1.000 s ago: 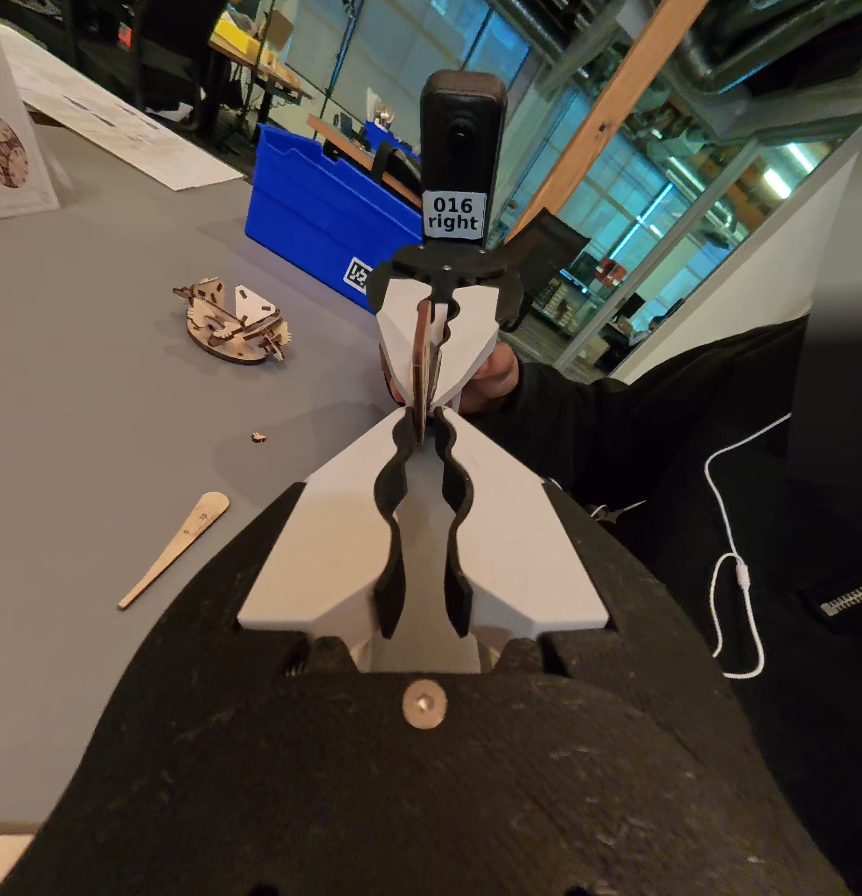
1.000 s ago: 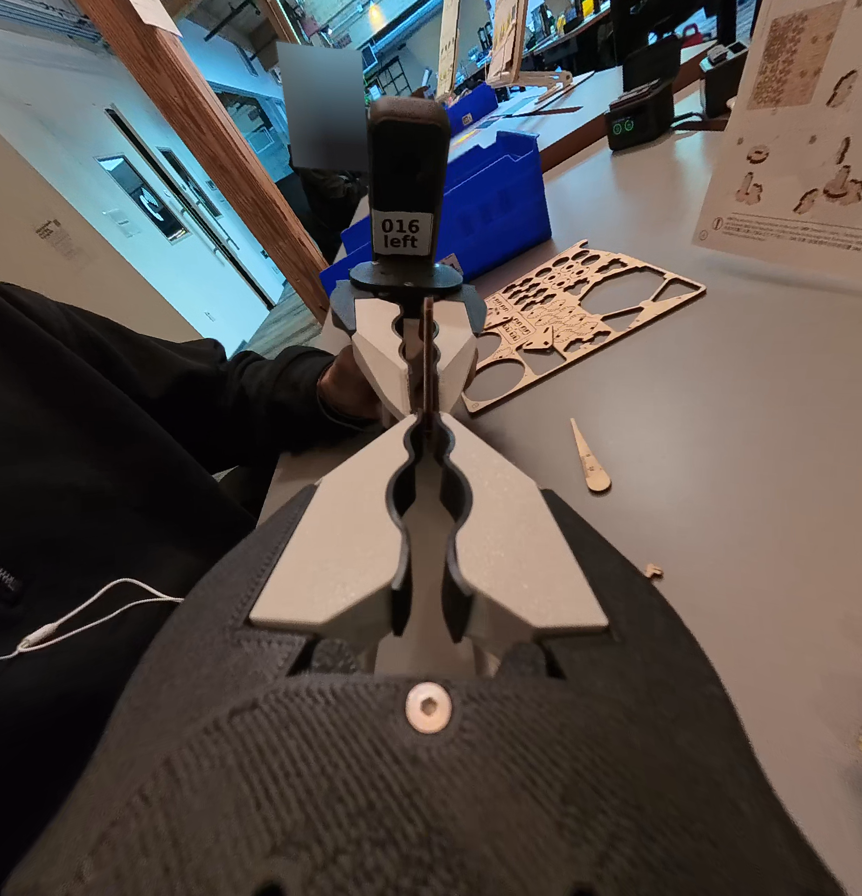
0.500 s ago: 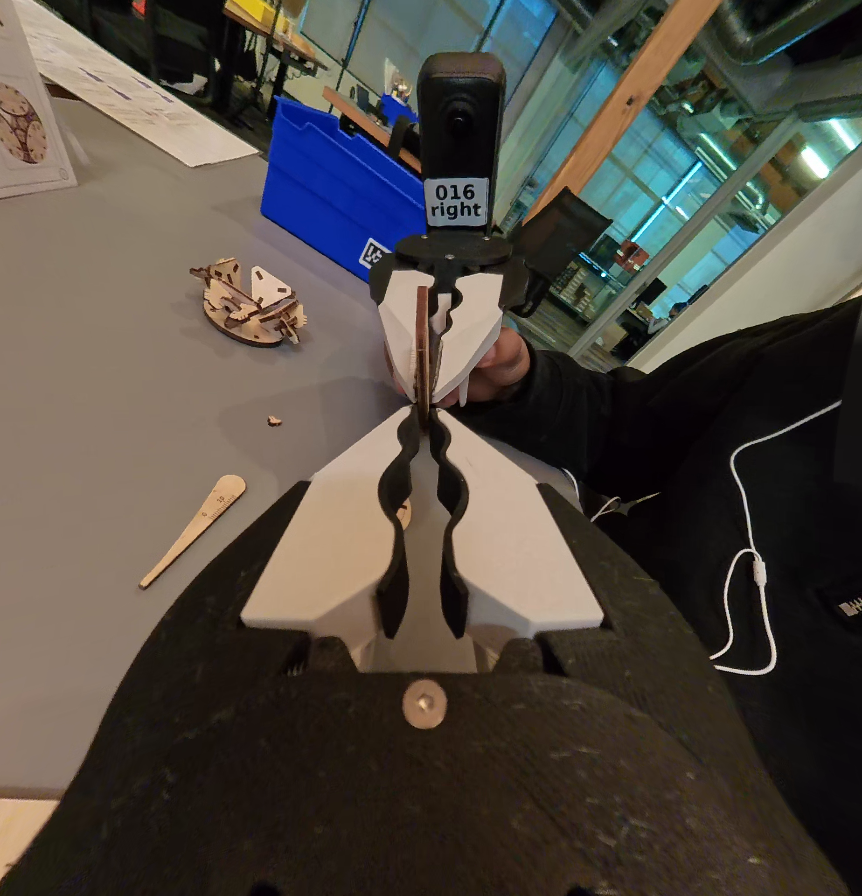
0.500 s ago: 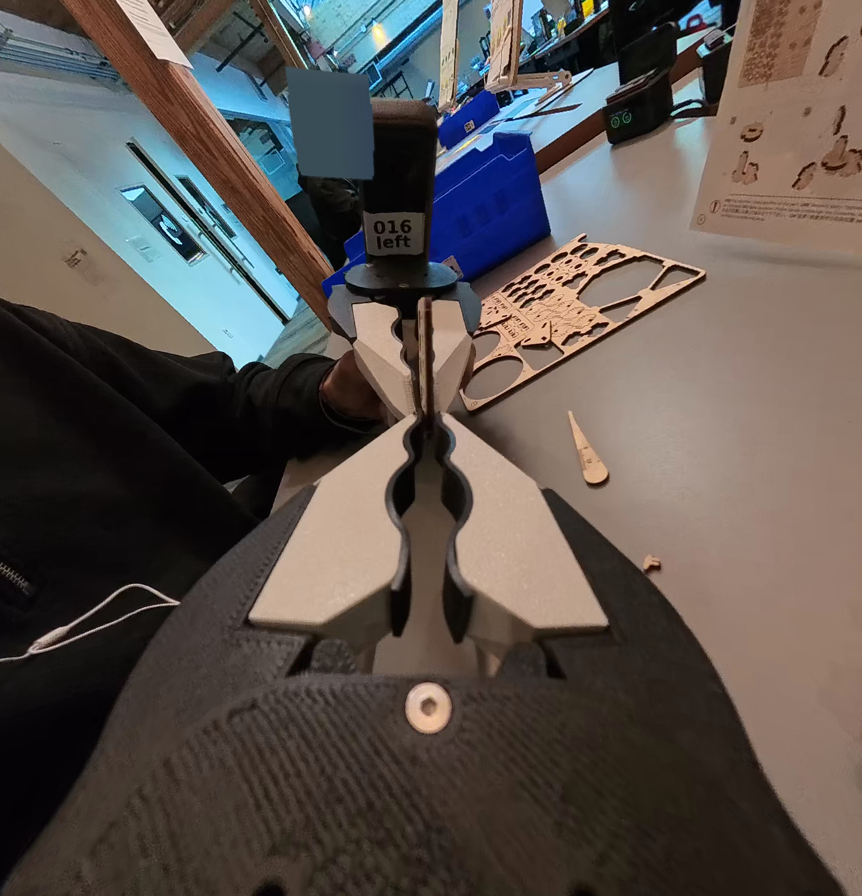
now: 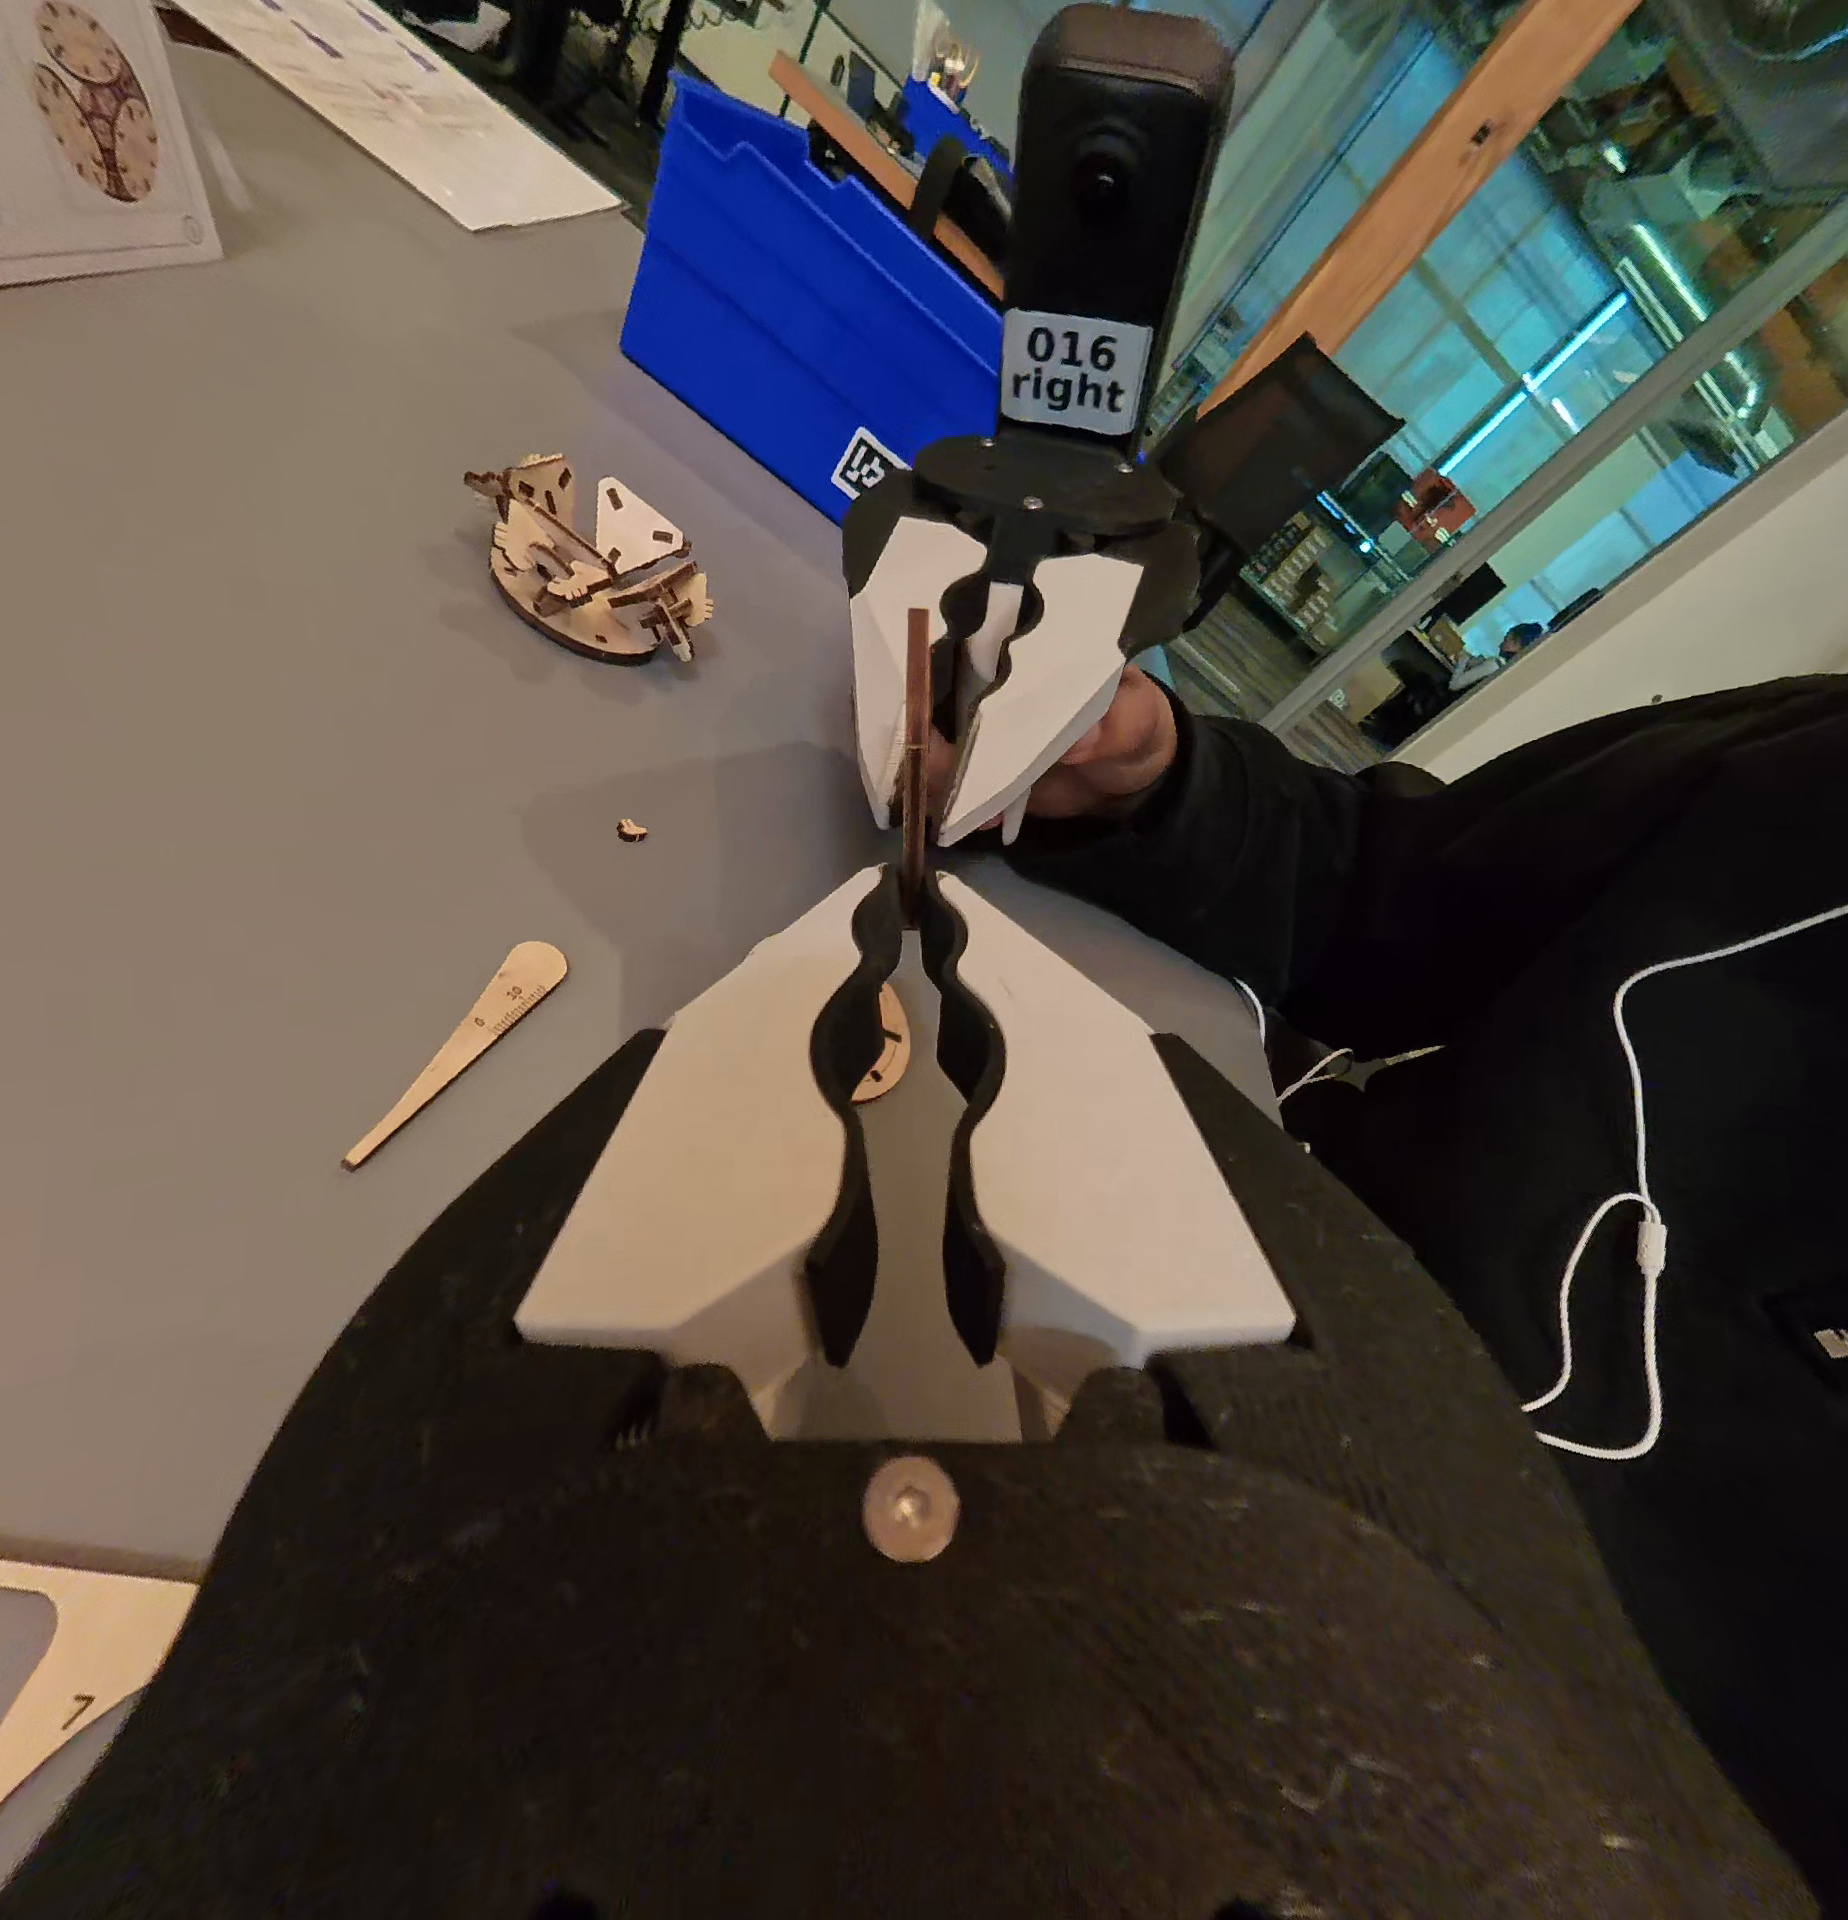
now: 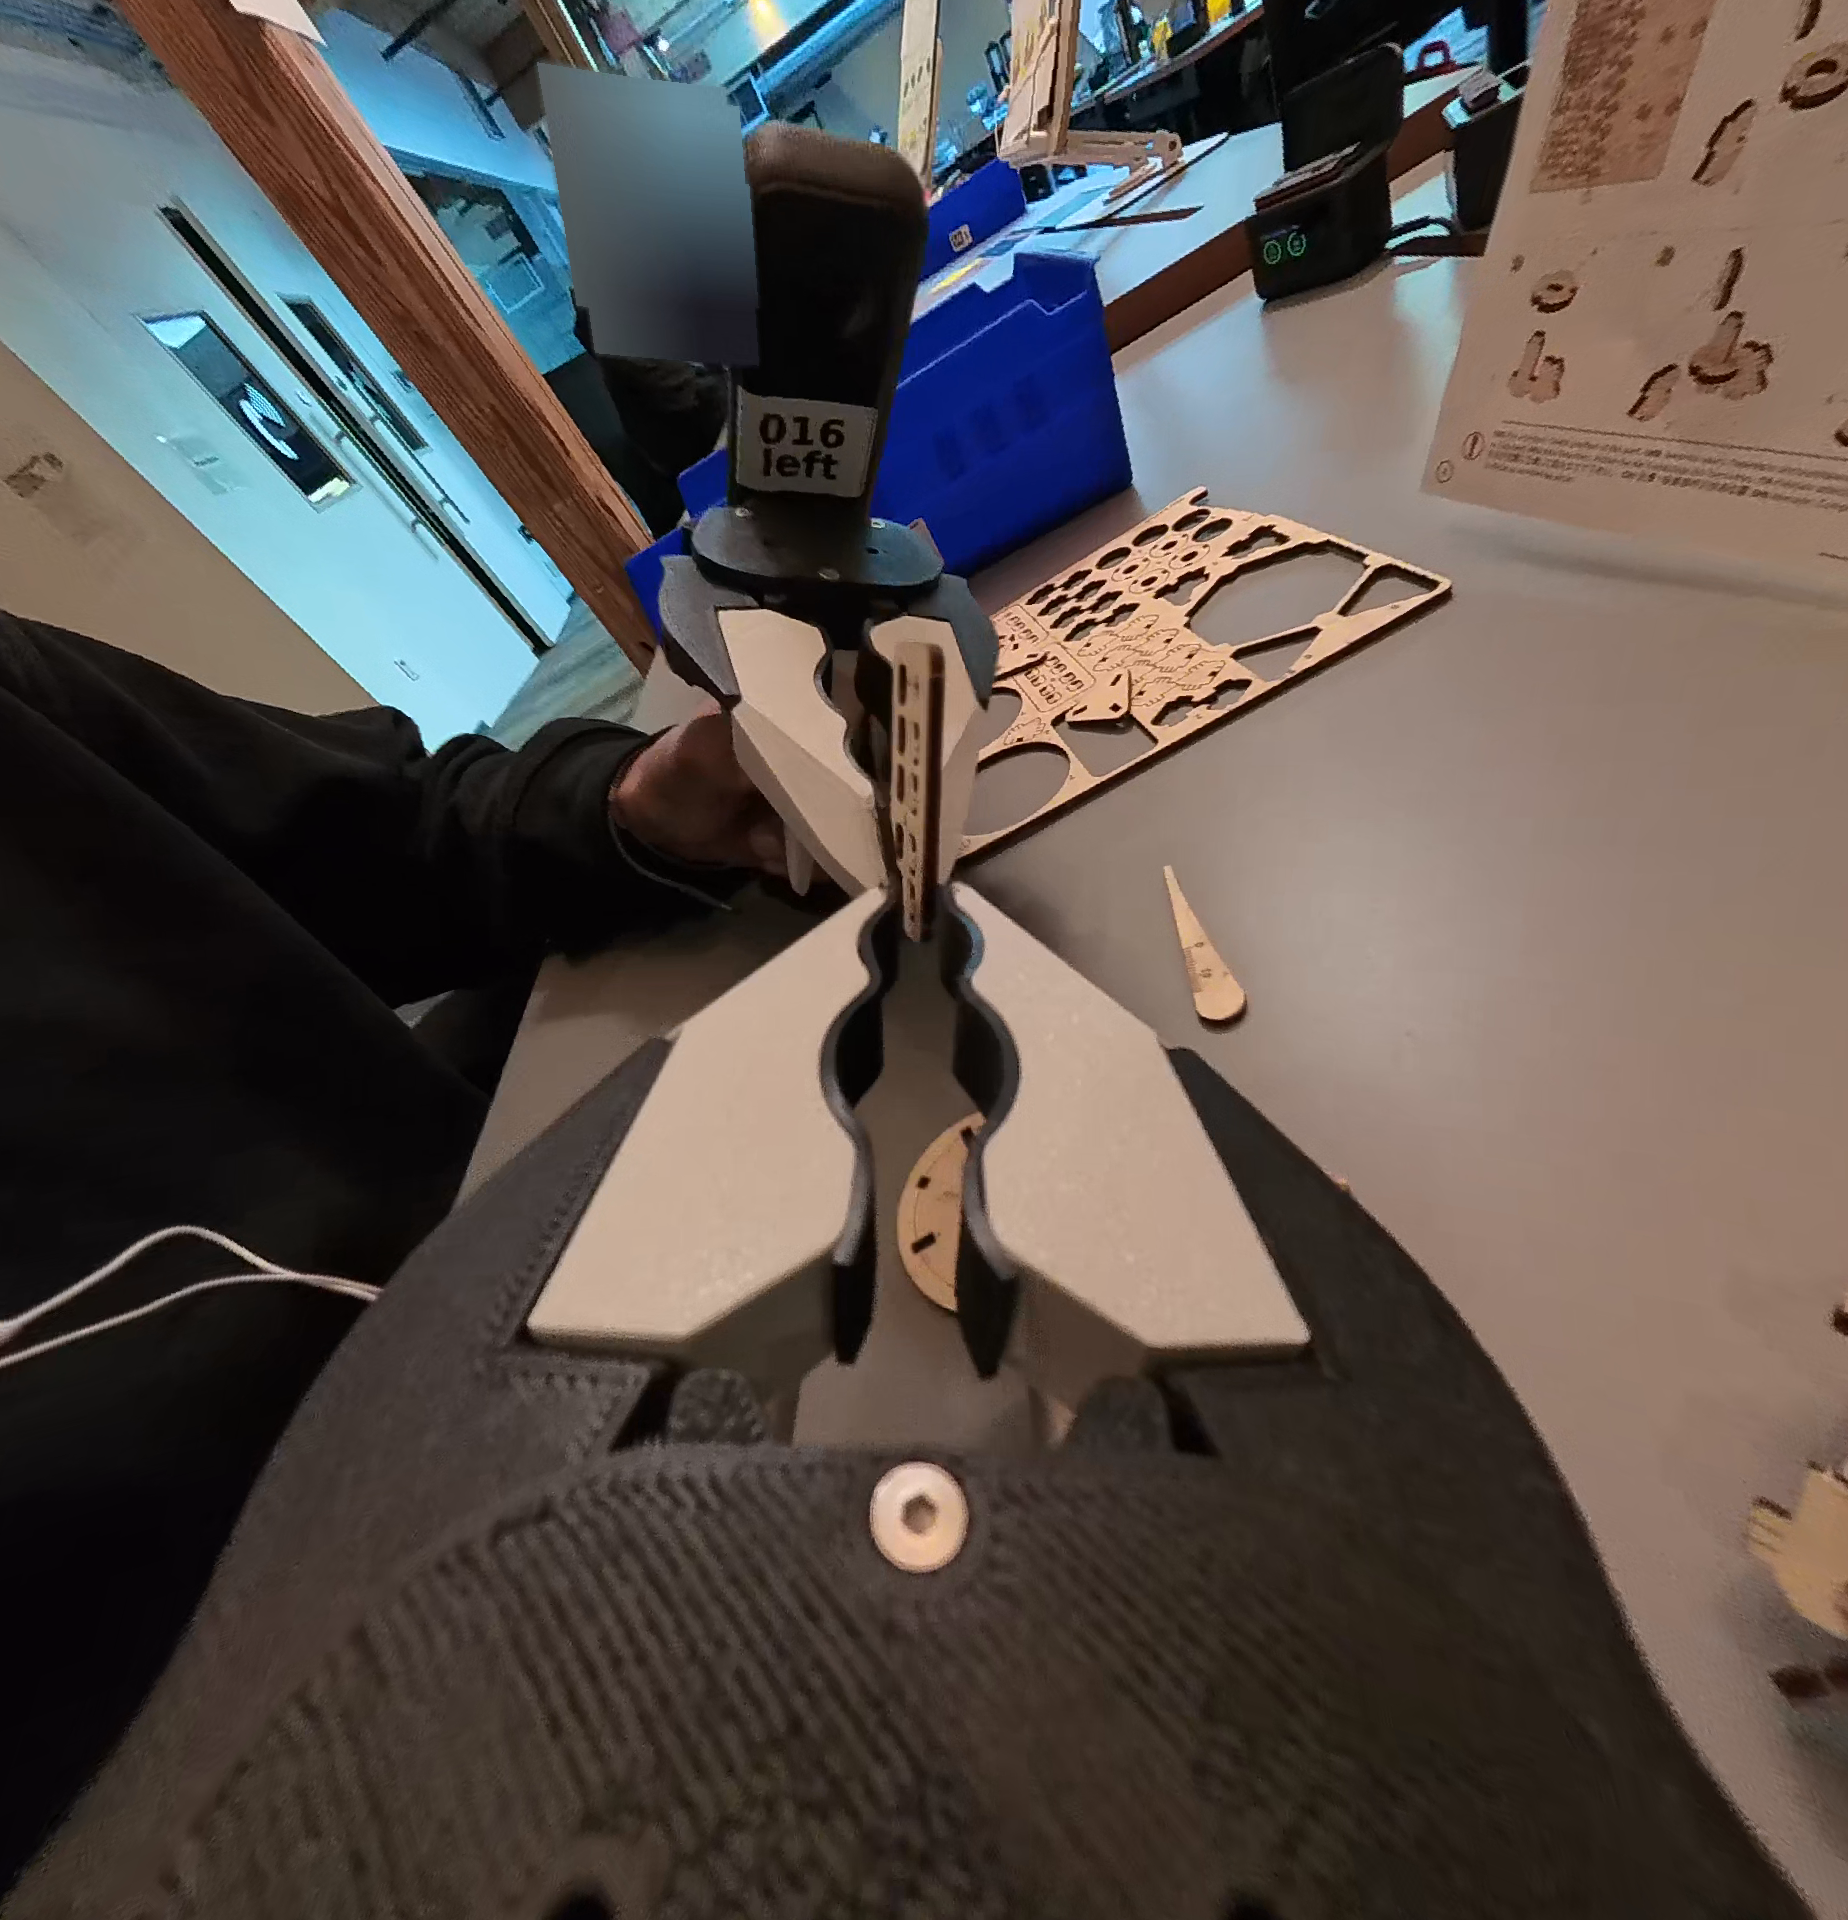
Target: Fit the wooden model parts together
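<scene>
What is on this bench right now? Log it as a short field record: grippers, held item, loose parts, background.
Left gripper: shut on one end of a thin slotted wooden strip
Right gripper: shut on the strip's other end, tip to tip with the left
Under the grippers: round wooden disc flat on the grey table
Loose parts: tapered wooden gauge stick; tiny wood chip; partly built wooden model
Farther back: punched-out plywood sheet; blue bin; instruction sheet

Wooden disc (image 6: 939,1226) half hidden behind claw finger (blurred model (image 6: 1834,1579) at frame edge)
</scene>
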Available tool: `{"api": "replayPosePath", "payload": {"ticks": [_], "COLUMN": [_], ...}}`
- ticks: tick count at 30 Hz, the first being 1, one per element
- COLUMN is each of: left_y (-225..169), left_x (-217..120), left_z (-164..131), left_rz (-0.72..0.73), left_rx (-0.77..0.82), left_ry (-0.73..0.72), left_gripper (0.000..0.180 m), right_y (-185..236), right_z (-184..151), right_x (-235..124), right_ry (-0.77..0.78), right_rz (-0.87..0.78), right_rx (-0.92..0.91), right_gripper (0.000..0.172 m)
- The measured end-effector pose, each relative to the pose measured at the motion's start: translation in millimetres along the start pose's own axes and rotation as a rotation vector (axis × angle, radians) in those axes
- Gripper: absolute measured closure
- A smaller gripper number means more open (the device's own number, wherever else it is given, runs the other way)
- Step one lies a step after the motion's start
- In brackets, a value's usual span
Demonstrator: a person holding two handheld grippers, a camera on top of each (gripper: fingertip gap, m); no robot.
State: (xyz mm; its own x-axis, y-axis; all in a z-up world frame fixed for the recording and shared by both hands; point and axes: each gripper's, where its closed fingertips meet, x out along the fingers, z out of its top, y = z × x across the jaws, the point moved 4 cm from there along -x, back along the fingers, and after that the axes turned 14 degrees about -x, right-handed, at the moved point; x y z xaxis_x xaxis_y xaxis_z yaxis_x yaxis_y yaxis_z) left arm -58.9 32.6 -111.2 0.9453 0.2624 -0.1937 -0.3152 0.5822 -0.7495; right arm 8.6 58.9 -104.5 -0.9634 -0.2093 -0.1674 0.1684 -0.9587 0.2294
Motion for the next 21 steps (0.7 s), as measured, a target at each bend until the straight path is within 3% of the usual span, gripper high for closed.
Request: {"api": "replayPosePath", "payload": {"ticks": [21], "left_y": [4.0], "left_x": [2.7], "left_z": [-4.7], "left_rz": [0.122], "left_rx": [0.077], "left_ry": [0.018], "left_gripper": [0.18], "right_y": [-0.3], "right_z": [-7.0], "right_x": [5.6], "right_ry": [0.098], "right_rz": [-0.1], "right_rx": [-0.137], "right_gripper": [0.168]}}
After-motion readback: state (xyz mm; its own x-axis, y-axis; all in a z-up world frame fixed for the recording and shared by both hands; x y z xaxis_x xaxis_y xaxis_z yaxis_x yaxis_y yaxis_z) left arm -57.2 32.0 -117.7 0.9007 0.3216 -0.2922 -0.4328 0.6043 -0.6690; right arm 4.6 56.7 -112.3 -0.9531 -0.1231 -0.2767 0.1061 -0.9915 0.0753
